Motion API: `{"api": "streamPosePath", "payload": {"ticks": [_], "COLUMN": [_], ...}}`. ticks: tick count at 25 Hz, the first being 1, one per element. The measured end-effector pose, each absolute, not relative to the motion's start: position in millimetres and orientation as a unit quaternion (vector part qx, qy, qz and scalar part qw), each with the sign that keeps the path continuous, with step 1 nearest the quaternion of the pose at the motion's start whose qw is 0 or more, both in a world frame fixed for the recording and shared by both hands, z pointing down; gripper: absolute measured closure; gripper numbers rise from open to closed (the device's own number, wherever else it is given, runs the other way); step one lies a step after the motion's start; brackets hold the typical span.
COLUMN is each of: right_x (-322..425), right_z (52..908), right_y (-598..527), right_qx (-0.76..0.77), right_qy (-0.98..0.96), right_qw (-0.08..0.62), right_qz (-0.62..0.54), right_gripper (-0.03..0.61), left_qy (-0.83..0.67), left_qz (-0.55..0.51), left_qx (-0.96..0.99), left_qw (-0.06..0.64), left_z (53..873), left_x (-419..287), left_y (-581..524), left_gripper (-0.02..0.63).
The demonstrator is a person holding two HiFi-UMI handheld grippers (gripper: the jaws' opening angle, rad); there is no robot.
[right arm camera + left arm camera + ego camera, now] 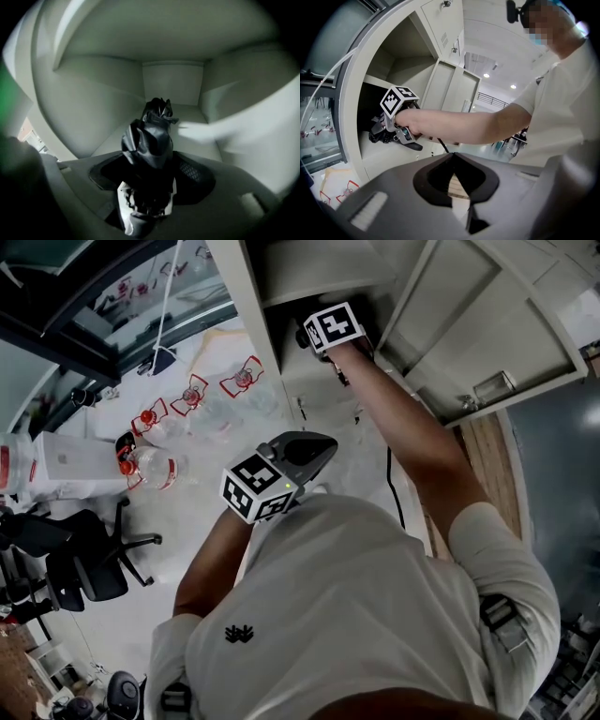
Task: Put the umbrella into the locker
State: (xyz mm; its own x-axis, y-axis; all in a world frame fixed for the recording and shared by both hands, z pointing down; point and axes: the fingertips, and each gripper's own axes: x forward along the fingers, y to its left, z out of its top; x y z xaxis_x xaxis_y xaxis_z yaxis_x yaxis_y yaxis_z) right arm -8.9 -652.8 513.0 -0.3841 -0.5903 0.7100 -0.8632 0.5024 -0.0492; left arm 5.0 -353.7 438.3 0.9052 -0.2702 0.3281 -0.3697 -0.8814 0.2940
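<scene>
My right gripper [150,187] is shut on a black folded umbrella [151,138], whose tip points deep into a pale locker compartment [172,84]. In the head view the right gripper [311,334] reaches into the locker [251,324] with the arm stretched out; the umbrella is hidden there. Seen from the left gripper, the right gripper [389,131] holds the umbrella [376,136] just inside the open compartment [401,70]. My left gripper [452,161] is shut and holds nothing; it hangs close to the person's chest [319,451].
The locker's door [469,334] stands open at the right. Several clear bottles with red labels [192,395] lie at the left, near a white box [66,465]. A black office chair [84,568] is at the lower left. A black cable [394,488] hangs below the arm.
</scene>
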Motion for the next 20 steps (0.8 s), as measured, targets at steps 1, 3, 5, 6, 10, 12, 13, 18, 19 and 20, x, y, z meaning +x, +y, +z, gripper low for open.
{"api": "streamPosePath", "payload": {"ticks": [1, 3, 5, 6, 10, 12, 13, 18, 19, 20], "right_x": [-8, -6, -4, -2, 4, 8, 10, 20, 23, 26], "right_z": [510, 503, 495, 490, 474, 468, 466, 452, 450, 448], "right_y": [-651, -646, -639, -635, -618, -607, -601, -568, -561, -553], "right_qx": [0.452, 0.452, 0.450, 0.449, 0.441, 0.438, 0.436, 0.421, 0.419, 0.416], "right_qy": [-0.806, -0.811, -0.816, -0.817, -0.829, -0.833, -0.836, -0.849, -0.852, -0.854], "right_qw": [0.318, 0.310, 0.305, 0.303, 0.292, 0.286, 0.282, 0.268, 0.267, 0.265], "right_qz": [0.210, 0.205, 0.199, 0.197, 0.184, 0.180, 0.179, 0.170, 0.168, 0.166], "right_gripper": [0.308, 0.308, 0.308, 0.308, 0.308, 0.310, 0.310, 0.310, 0.311, 0.311], "left_qy": [-0.166, -0.163, -0.161, -0.160, -0.156, -0.155, -0.155, -0.160, -0.161, -0.162], "left_qz": [0.141, 0.142, 0.143, 0.143, 0.144, 0.144, 0.143, 0.141, 0.141, 0.140], "left_qx": [0.960, 0.960, 0.960, 0.961, 0.962, 0.962, 0.963, 0.963, 0.963, 0.963], "left_qw": [0.178, 0.178, 0.177, 0.177, 0.173, 0.171, 0.170, 0.164, 0.164, 0.163], "left_z": [439, 439, 437, 435, 432, 430, 430, 429, 429, 428], "left_x": [7, 11, 17, 21, 36, 43, 47, 68, 73, 78], "left_y": [-352, -349, -345, -343, -332, -324, -319, -297, -292, -286], "left_gripper": [0.560, 0.560, 0.560, 0.560, 0.560, 0.560, 0.560, 0.560, 0.560, 0.560]}}
